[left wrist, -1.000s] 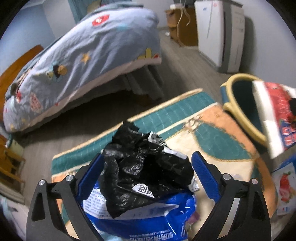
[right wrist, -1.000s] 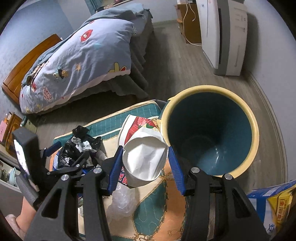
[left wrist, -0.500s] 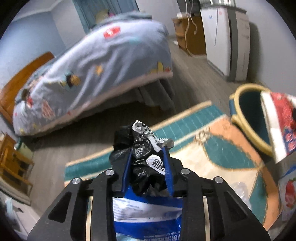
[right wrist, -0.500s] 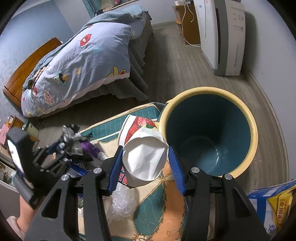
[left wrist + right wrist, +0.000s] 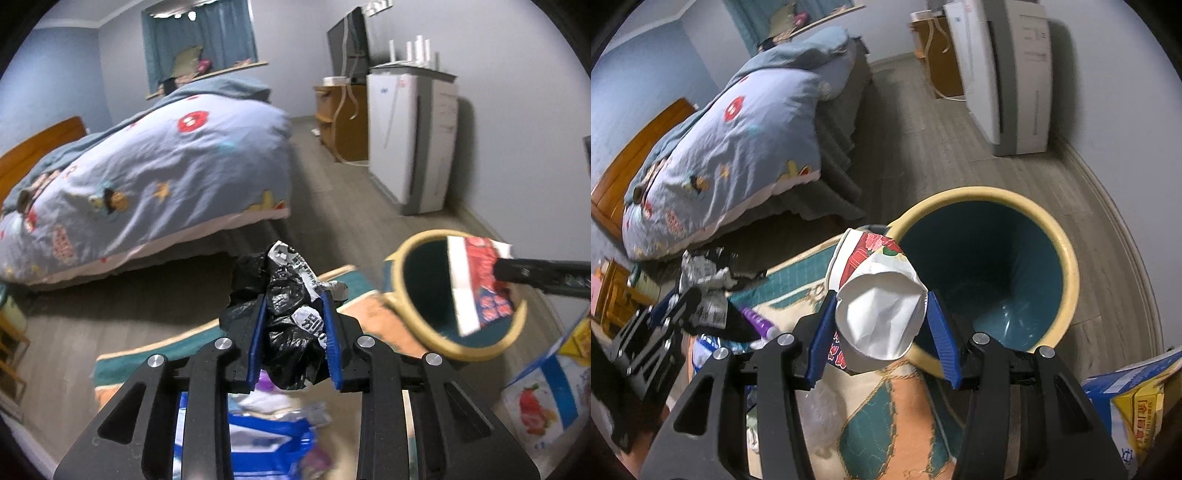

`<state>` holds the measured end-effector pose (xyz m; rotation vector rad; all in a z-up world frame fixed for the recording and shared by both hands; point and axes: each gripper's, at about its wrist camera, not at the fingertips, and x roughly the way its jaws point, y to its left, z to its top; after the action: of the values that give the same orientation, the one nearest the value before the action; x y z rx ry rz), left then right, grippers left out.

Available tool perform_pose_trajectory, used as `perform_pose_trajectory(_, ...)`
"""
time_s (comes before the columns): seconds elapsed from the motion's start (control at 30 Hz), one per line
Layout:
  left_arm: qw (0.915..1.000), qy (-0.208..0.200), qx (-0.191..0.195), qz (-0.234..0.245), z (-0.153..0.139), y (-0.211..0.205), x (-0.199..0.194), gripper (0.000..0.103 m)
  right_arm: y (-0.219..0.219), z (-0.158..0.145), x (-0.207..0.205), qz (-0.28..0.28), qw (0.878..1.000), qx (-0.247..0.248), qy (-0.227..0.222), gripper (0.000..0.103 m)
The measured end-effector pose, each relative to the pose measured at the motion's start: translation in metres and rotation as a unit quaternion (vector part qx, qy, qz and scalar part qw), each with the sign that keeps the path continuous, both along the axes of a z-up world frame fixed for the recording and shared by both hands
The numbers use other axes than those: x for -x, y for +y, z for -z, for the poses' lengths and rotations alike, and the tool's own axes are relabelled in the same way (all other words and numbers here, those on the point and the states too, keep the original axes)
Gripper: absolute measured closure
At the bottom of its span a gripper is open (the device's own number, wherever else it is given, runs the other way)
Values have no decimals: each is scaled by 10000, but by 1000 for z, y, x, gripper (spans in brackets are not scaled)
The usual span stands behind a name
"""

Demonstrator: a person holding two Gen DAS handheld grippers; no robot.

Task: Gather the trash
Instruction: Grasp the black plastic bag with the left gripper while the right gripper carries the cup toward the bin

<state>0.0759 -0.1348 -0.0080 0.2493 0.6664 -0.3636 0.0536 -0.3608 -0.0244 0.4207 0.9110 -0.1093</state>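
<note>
My left gripper (image 5: 293,328) is shut on a crumpled black plastic bag (image 5: 288,332) and holds it lifted above the rug. It also shows in the right wrist view (image 5: 701,295) at the left. My right gripper (image 5: 882,317) is shut on a crushed red-and-white paper cup (image 5: 881,317), held just left of the rim of a teal bin with a yellow rim (image 5: 1067,258). The bin looks empty inside. In the left wrist view the bin (image 5: 406,251) is at the right, with the cup (image 5: 476,280) over it.
A blue wipes packet (image 5: 266,439) and a purple item (image 5: 757,321) lie on the teal and orange rug (image 5: 886,406) below. A bed (image 5: 147,177) stands behind, a white appliance (image 5: 410,136) by the wall, and cartons (image 5: 1134,402) at the right.
My left gripper closed on the black bag and lifted it off the blue packet. My right gripper has kept the cup beside the bin.
</note>
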Motion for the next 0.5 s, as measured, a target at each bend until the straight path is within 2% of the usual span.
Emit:
perform_pose_trajectory(0.33, 9962, 393, 563, 541, 0, -36, 8, 73, -74, 6, 6, 966, 9951, -202, -9, 54)
perform_pose_trajectory(0.5, 9898, 716, 814, 924, 13, -63, 10, 73, -99, 19, 9, 1286, 9913, -188, 185, 54)
